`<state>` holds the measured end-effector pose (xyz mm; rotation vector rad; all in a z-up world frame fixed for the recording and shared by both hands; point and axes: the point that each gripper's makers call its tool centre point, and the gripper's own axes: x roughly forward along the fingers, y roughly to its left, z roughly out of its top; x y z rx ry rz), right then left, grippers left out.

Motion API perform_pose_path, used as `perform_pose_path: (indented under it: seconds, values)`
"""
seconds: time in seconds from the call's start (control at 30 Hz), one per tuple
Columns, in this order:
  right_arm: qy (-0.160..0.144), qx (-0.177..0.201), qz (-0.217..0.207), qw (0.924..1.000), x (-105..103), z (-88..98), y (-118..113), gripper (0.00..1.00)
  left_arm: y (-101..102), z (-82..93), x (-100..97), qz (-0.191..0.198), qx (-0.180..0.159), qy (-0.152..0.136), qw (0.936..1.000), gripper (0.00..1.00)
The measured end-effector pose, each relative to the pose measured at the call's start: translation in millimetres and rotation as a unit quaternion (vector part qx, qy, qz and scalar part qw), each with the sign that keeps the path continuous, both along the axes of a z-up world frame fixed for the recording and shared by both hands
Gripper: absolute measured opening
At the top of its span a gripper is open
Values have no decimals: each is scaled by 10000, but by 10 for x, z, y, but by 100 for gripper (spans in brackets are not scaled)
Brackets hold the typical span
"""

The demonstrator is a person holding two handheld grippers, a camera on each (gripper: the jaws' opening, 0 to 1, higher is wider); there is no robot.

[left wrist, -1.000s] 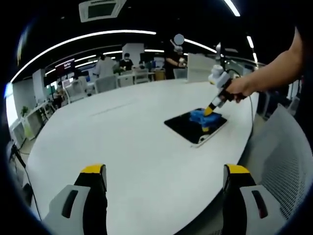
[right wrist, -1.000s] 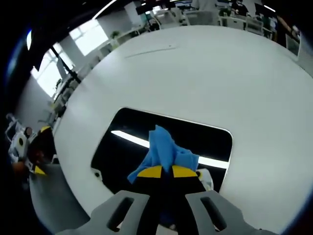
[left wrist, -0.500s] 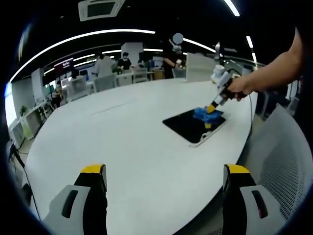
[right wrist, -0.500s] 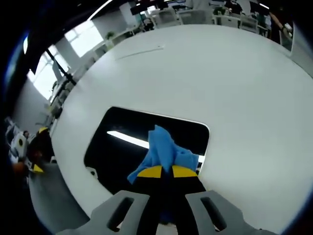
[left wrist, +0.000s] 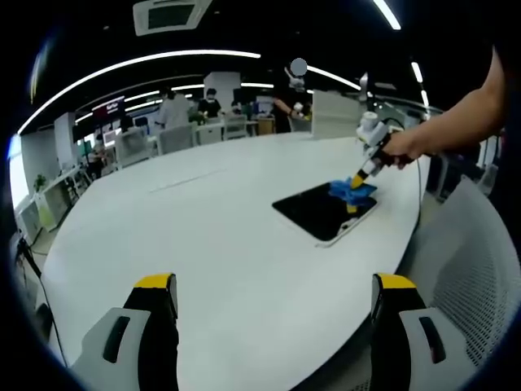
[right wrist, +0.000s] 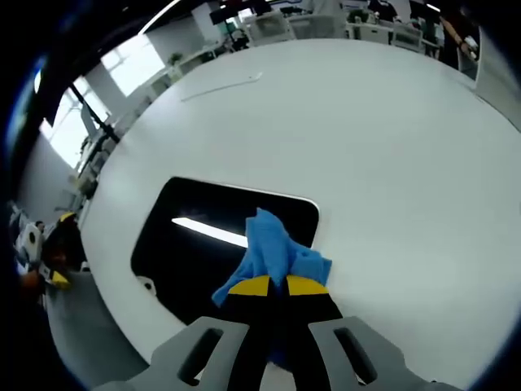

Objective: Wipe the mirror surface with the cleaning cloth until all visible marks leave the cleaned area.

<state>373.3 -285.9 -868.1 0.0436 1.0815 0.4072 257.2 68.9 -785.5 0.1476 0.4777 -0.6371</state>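
A dark rectangular mirror [left wrist: 321,213] [right wrist: 203,244] with a white rim lies flat on the white round table [left wrist: 203,236], near its right edge. My right gripper [left wrist: 356,181] [right wrist: 270,285] is shut on a blue cleaning cloth [right wrist: 274,254] [left wrist: 350,191] and presses it on the mirror's far right corner, partly over the rim. A person's hand holds that gripper. My left gripper [left wrist: 273,287] stands open low over the table's near edge, far from the mirror, with nothing between its yellow-tipped fingers.
A grey mesh chair [left wrist: 480,269] stands right of the table. Desks, chairs and several people [left wrist: 175,110] fill the room's back. A white panel [left wrist: 334,114] stands at the table's far side. A thin line [right wrist: 220,85] marks the tabletop beyond the mirror.
The right gripper has slid the cloth across the mirror toward its far right corner, now overlapping the rim. The left gripper has held still.
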Motion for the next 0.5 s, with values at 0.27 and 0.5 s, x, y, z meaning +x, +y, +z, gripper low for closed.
perform_pose_path:
  seconds: [0.27,0.5]
  values:
    - [68,-77,-84,9999,0,-2,-70,0,5,5,5,7,-2,-5,10000,99]
    - [21,-330,-15,9995,-7,-8,-57,0,10,6,9,25,-12,-5,10000,99]
